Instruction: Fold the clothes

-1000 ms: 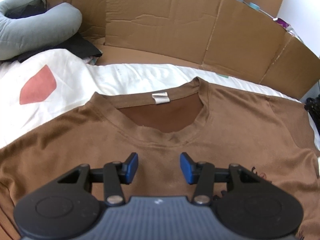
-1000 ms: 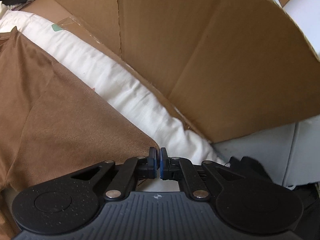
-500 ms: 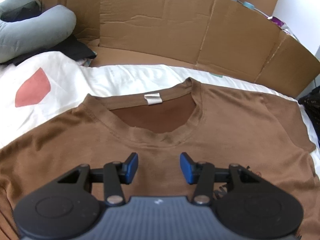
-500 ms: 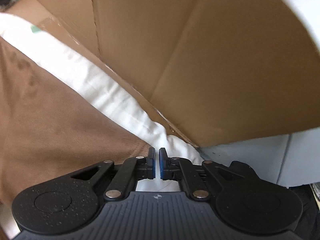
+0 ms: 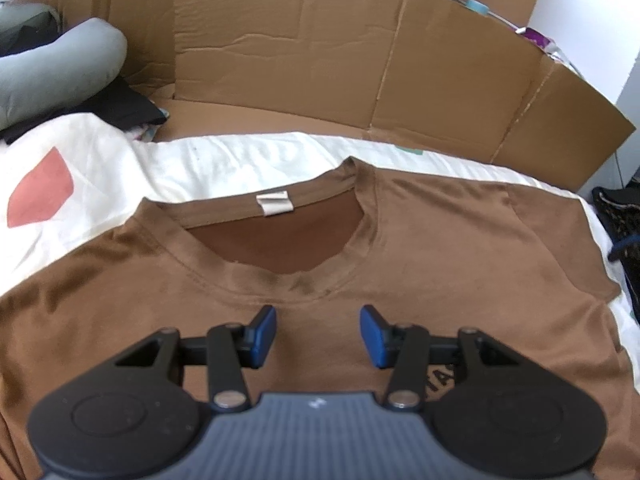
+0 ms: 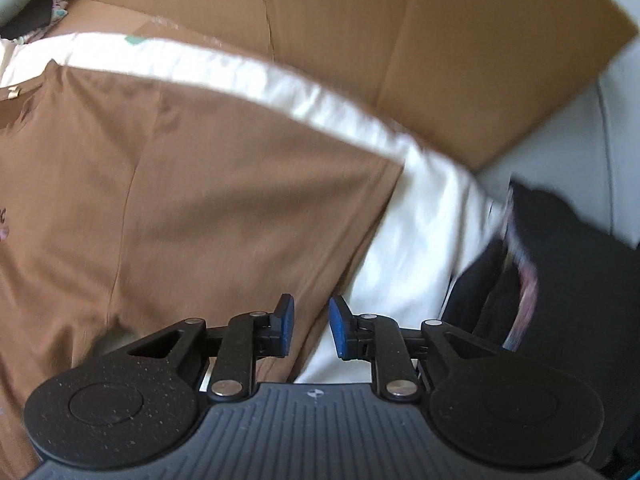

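A brown T-shirt (image 5: pixel 460 248) lies flat on a white sheet (image 5: pixel 224 160), collar and white label (image 5: pixel 274 203) toward the far side. My left gripper (image 5: pixel 318 334) hovers open over the chest just below the collar, nothing between its blue pads. In the right wrist view the shirt's sleeve (image 6: pixel 248 200) spreads left, its edge running down to my right gripper (image 6: pixel 311 326). That gripper's jaws are opening over the sleeve's edge, with no cloth pinched between the pads.
Cardboard walls (image 5: pixel 320 52) stand along the far side and right (image 6: pixel 460 48). A grey pillow (image 5: pixel 52 64) and dark clothes (image 5: pixel 124 108) lie far left. Dark items (image 6: pixel 560 264) sit past the sheet's right edge. A red patch (image 5: pixel 40 196) marks the sheet.
My right gripper went from shut to partly open and swung left, so more of the brown sleeve shows. The left gripper has barely shifted over the chest.
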Demonstrator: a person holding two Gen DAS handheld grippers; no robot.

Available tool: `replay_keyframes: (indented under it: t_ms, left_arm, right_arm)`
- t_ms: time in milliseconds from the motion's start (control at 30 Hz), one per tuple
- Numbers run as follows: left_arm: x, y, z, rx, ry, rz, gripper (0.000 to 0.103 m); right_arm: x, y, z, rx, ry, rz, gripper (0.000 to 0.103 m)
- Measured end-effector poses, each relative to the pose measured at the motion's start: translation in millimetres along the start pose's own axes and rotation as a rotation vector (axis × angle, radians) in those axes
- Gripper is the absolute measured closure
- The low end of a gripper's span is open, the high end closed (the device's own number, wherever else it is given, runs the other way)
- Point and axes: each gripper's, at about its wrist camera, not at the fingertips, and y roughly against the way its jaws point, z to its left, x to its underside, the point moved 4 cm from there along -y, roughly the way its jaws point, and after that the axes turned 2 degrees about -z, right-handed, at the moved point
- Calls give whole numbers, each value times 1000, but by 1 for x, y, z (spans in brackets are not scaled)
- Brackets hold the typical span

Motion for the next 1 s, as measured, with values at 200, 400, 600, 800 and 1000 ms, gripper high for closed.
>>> replay_keyframes:
  t_ms: [200,400,600,800,1000]
  left_arm:
    - [1,1,-2,4,-5,5,54]
    - [1,4,-1,-2,1,0,54]
    - [3,3,-1,3,4,1,54]
    - [3,5,2,-1,7,0,54]
    - [6,15,9,-22,12,2,54]
  right_arm:
    - [25,-13,10,-28,-56,74,73]
    - [34,-18,15,-41,-50,96,75]
    - [33,-17,18,-35,-13,104,101]
    - [36,-20,14,19,-14,141,103]
    - [28,-11,14,67,16,125,101]
